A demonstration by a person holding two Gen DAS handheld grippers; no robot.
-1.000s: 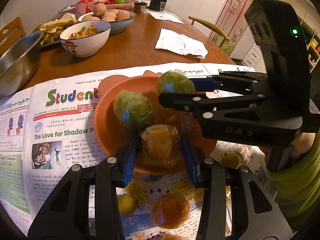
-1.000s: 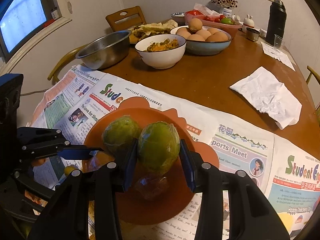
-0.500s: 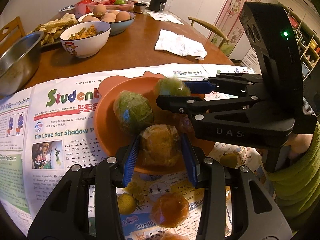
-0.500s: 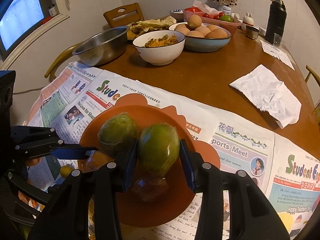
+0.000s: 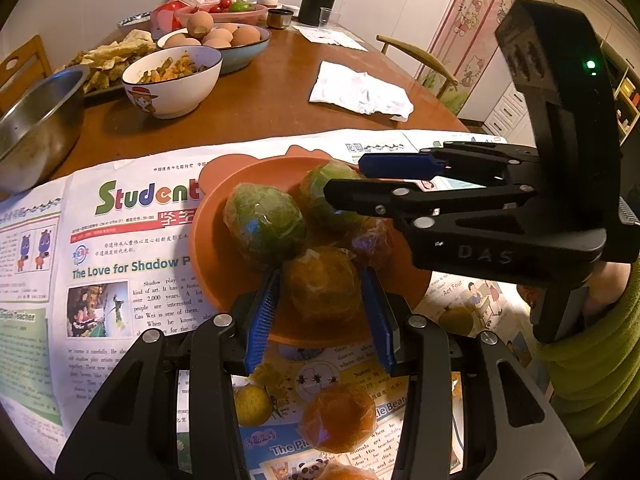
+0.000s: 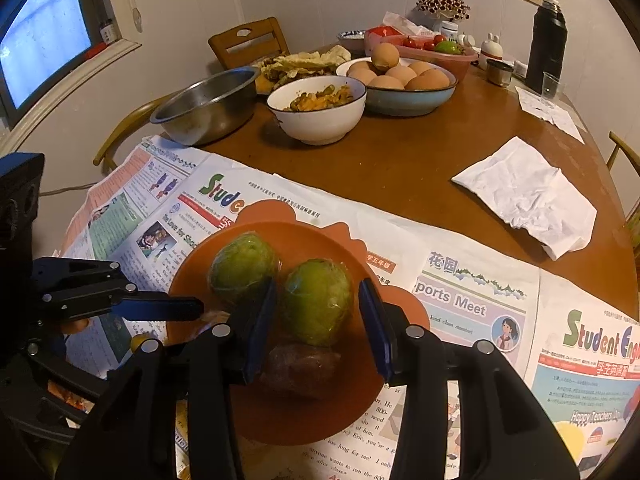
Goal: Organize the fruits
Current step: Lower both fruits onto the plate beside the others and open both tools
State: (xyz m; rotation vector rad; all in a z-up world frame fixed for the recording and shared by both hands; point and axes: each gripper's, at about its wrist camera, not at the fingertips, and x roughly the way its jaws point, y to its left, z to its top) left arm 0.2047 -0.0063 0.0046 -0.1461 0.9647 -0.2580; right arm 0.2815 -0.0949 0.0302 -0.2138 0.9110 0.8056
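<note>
The left tongs (image 5: 320,312) clamp a wrapped orange fruit (image 5: 322,282) over the six o'clock rim of the orange plate (image 5: 208,232), seemingly poised to set it in. The right tongs (image 6: 318,324) close narrowly on a wrapped green fruit (image 6: 318,300) above the plate's centre, beside another green fruit (image 6: 242,266) at ten o'clock. More oranges (image 5: 338,420) wait on the newspaper (image 5: 120,240) covering the table (image 5: 260,112).

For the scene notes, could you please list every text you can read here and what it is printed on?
"Student": newspaper masthead.
"The Love for Shadow P": headline on it.
"ports Meet": headline on the newspaper's right page.
"DAS": right gripper body.
Body text and the Chinese lines: too small to read.
</note>
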